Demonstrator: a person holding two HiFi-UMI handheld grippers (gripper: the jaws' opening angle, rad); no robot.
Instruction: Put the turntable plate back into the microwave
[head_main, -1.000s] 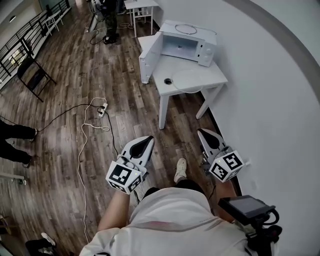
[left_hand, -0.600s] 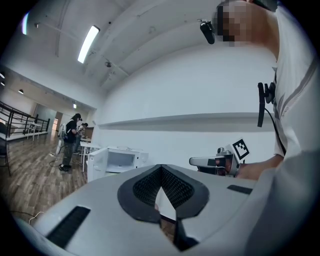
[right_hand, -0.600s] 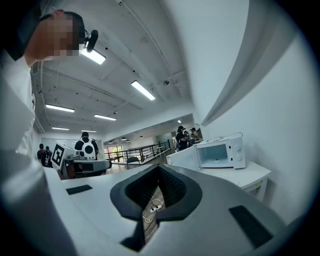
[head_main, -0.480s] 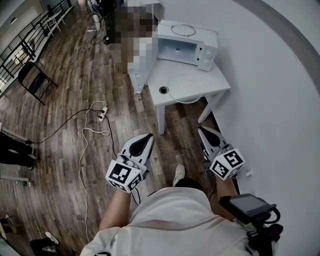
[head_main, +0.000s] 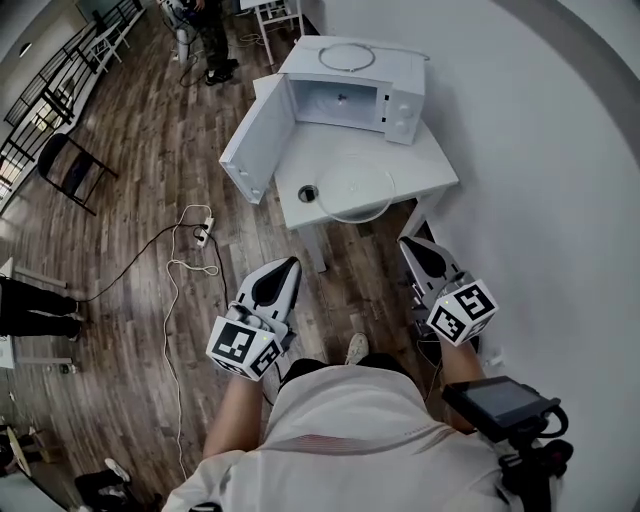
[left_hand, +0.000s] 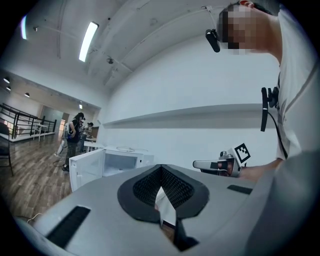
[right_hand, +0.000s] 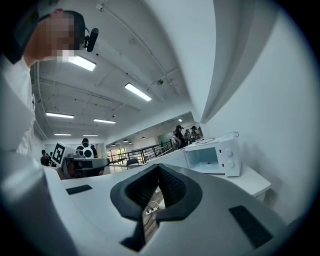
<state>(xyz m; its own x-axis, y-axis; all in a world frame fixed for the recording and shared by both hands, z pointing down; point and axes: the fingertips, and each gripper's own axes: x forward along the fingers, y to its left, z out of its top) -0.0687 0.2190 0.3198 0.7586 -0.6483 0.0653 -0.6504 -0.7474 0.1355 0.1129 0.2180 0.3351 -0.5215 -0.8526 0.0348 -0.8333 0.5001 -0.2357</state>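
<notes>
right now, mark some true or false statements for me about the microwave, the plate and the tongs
1. The door of the microwave stands open. True.
2. The turntable plate sits inside the microwave. False: it lies on the white table, in front of the microwave.
3. The left tongs grip the plate. False: the left tongs and the right tongs are both shut, hold nothing and are short of the table.
4. A ring lies on top of the microwave. True.
</notes>
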